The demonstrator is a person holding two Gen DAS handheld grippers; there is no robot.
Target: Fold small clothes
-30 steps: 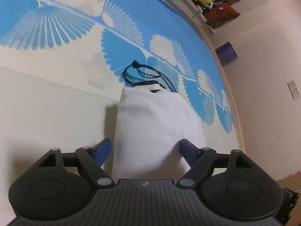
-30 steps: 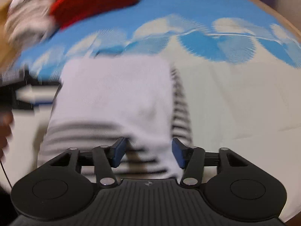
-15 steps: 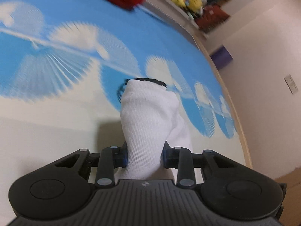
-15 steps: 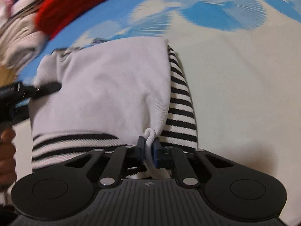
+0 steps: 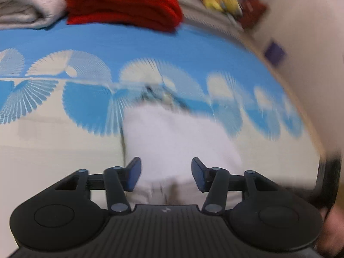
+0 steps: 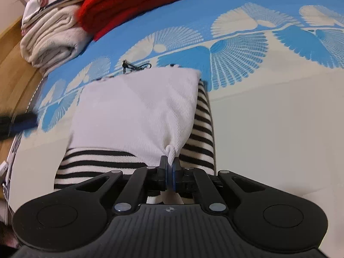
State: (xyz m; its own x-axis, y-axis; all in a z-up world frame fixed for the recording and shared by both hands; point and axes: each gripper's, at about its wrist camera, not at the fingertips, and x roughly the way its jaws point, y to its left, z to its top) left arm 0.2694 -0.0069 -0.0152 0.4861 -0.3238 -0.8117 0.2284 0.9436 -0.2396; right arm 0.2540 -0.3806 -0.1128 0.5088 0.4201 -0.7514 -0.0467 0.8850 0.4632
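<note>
Pinching a small bunched tuck of white ribbed fabric between its pressed-together jaws, the right gripper (image 6: 171, 169) holds the near edge of the white-and-striped garment (image 6: 137, 111), which lies straight ahead of it on the blue fan-patterned cover (image 6: 247, 49); a black-and-white striped layer shows beneath and to the right of the white panel. The left gripper (image 5: 166, 173) is spread, its blue pads either side of the same white cloth without touching it, though blur hides detail. Judging by the way it puckers at the pinch, the knit is light, soft and limp, so it should drape and follow a lift; a grip on a corner or hem edge, catching both layers, looks safest against slipping. Just beyond the garment lies a thin black cord (image 6: 135, 66). Farther off, ahead and left, sit a folded red knit (image 6: 129, 6) and a cream pile (image 6: 51, 40). No readable writing or brand shows.
</note>
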